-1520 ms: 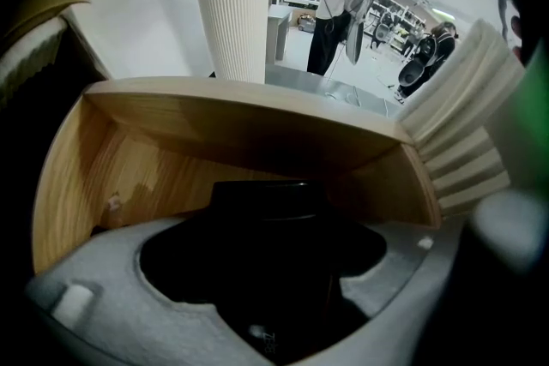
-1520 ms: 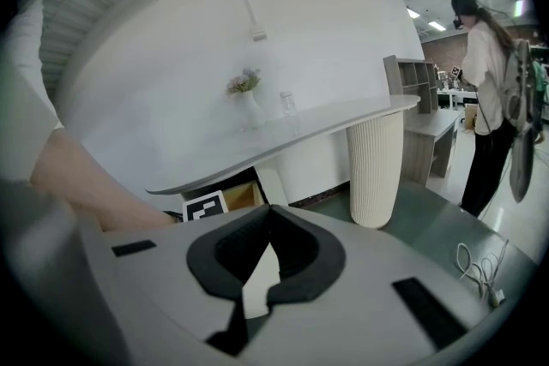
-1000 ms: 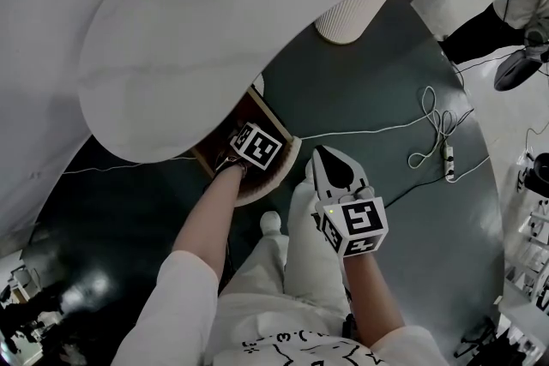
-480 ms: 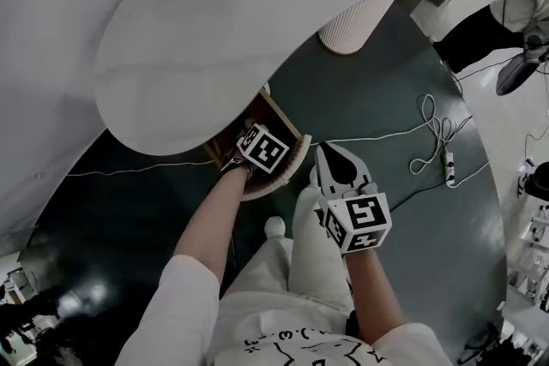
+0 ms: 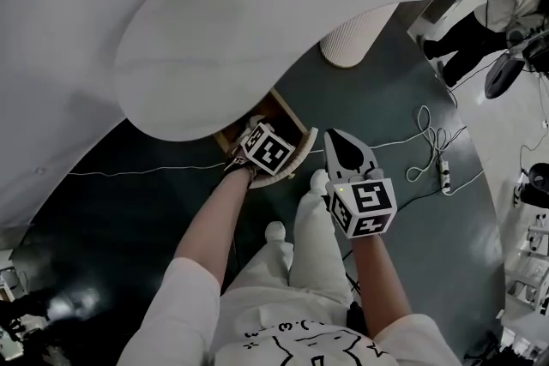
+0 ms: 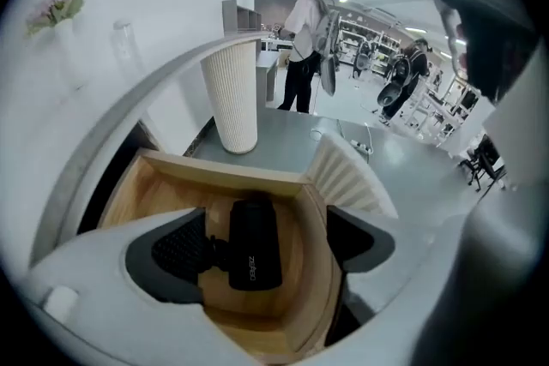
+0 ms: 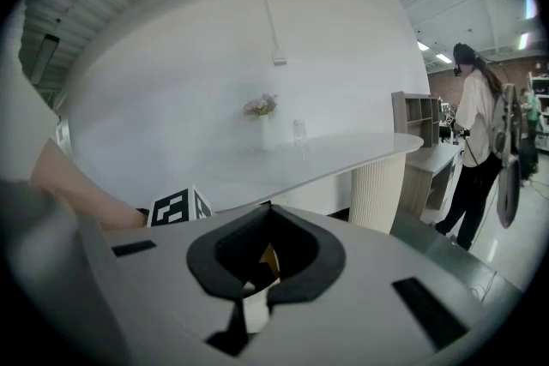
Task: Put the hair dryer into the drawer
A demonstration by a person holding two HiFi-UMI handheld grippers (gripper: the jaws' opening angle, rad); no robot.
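Higher than a second ago, the left hand-held gripper (image 6: 268, 246), jaws just opened wide, hangs above the black cylindrical hair dryer (image 6: 252, 236), which lies free in the open wooden drawer (image 6: 214, 171) at lower centre. The right hand-held gripper (image 7: 257, 291) is closed and empty. Rising further risks striking the overhanging white tabletop (image 5: 257, 30).

At the centre of the head view, the table (image 5: 257, 39) is covering most of the drawer (image 5: 290, 116), and the left gripper (image 5: 256, 131) is blocking the rest of its inside. In the left gripper view, the handle of the hair dryer (image 6: 253, 240) is disappearing behind the left-hand pad, lower centre.
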